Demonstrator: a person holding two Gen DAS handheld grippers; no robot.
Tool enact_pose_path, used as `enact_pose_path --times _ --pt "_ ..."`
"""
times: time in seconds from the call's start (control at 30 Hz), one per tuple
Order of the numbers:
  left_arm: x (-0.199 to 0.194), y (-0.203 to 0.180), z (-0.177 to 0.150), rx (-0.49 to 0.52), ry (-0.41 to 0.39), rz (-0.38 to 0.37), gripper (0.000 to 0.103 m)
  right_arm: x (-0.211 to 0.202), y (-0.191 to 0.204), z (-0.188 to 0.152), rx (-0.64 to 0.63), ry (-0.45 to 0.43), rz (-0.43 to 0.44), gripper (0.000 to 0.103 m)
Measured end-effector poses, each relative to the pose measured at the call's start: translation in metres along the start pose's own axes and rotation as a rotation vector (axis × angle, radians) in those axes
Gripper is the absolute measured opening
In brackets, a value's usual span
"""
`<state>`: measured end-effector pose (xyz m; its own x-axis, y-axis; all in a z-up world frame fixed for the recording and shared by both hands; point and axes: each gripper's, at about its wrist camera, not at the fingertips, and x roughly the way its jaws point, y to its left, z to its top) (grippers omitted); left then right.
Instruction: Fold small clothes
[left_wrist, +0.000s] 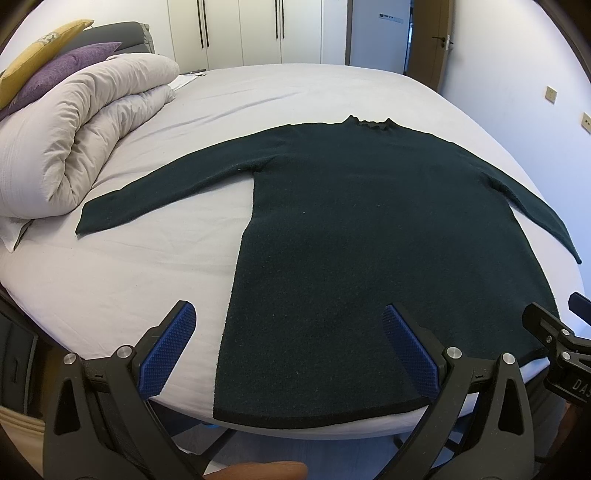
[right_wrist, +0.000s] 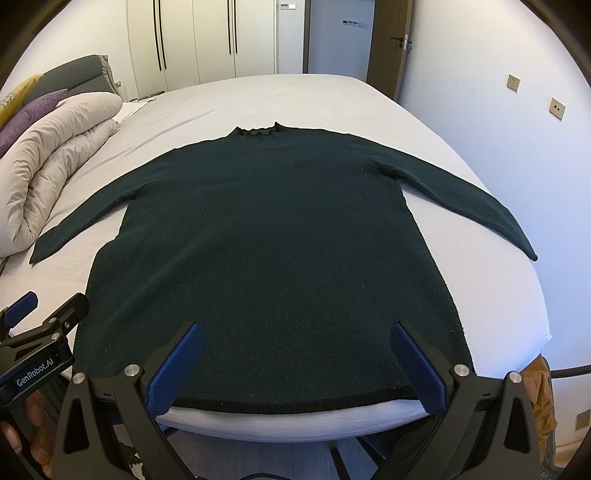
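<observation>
Dark green sweater (left_wrist: 369, 240) lies flat on the bed (left_wrist: 110, 280), sleeves spread wide, hem at the near edge, and both left tongs (left_wrist: 288, 332) and right tongs (right_wrist: 295, 347) hover above it, spread and empty.

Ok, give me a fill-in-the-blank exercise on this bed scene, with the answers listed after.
1. The dark green sweater lies flat on the bed with both sleeves spread ____.
2. The left gripper and the right gripper both have their jaws ____.
3. The rolled duvet lies beyond the sweater's ____ sleeve.
4. The sweater's collar points ____ from the cameras.

Missing words: outward; open; left; away
</observation>
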<state>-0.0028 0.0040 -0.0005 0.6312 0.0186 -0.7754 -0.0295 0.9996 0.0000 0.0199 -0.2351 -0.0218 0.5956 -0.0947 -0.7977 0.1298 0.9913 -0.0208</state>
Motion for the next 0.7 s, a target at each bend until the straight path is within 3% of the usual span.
enact_pose_path --times 0.7 --pt "0.0045 0.0031 -0.0033 0.003 0.010 0.007 0.103 0.0030 -0.0004 -0.0038 0.005 0.010 -0.004 0.103"
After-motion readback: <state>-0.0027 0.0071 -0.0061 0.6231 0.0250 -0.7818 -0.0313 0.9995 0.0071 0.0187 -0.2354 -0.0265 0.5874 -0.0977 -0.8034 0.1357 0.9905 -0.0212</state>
